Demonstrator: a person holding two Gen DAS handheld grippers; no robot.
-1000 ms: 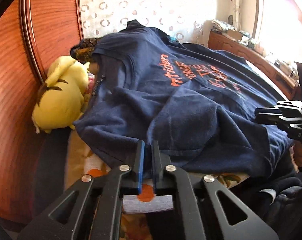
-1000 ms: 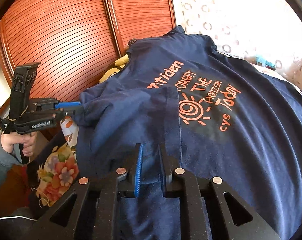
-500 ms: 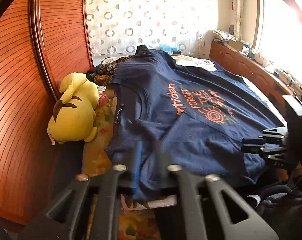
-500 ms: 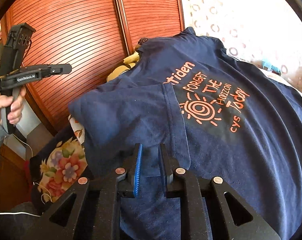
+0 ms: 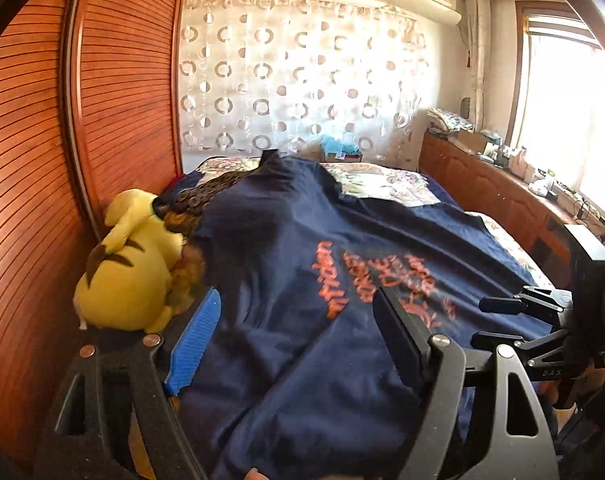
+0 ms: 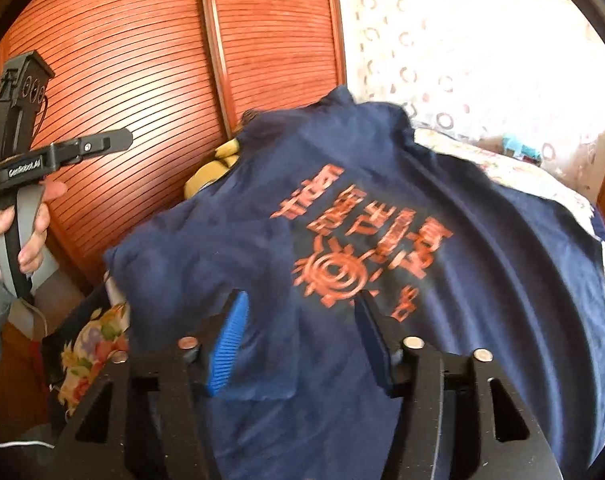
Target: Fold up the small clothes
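A navy T-shirt (image 5: 302, 248) with orange print lies spread on the bed, one sleeve folded over onto its body (image 6: 206, 264). My left gripper (image 5: 294, 340) is open and empty, raised above the shirt's near edge. My right gripper (image 6: 298, 336) is open and empty just above the folded sleeve and the print (image 6: 354, 248). The right gripper also shows in the left wrist view (image 5: 514, 320), and the left one in the right wrist view (image 6: 82, 152), held up off the bed.
A yellow plush toy (image 5: 126, 268) lies at the shirt's left against the slatted wooden wardrobe doors (image 5: 30, 160). A floral bedsheet (image 6: 86, 344) shows at the bed's edge. A wooden cabinet (image 5: 502, 200) with clutter runs along the window on the right.
Both grippers have opened and let go of the shirt's sleeve. The left gripper has lifted up and away from the bed; the folded sleeve stays on the shirt.
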